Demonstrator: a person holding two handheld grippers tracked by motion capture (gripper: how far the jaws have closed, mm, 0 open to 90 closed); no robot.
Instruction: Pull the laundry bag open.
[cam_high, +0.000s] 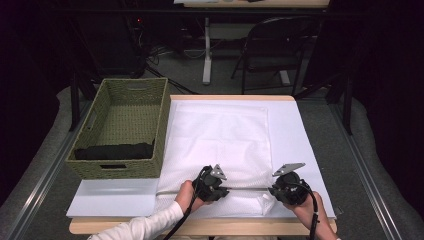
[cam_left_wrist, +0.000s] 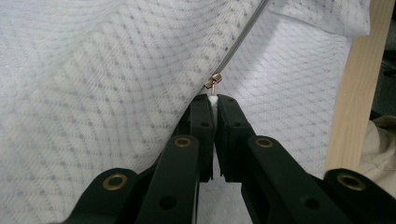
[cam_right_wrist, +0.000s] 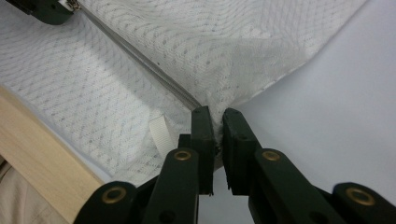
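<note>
Both my tongs sit at the near table edge: my left gripper (cam_left_wrist: 214, 100) pinches the zipper pull (cam_left_wrist: 213, 85) of the white mesh bag (cam_high: 220, 135). My right gripper (cam_right_wrist: 215, 112) clamps the bag's corner, beside the zipper (cam_right_wrist: 140, 58). Left of the bag stands a woven basket (cam_high: 162, 125).

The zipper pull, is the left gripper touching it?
Touching. In the left gripper view, the left gripper has its jaws closed on the white tab of the zipper pull of the white mesh bag.

Green wicker basket (cam_high: 162, 117) w/ black cloth (cam_high: 114, 151) inside (table's left); folding chair (cam_high: 272, 42) behind.
</note>
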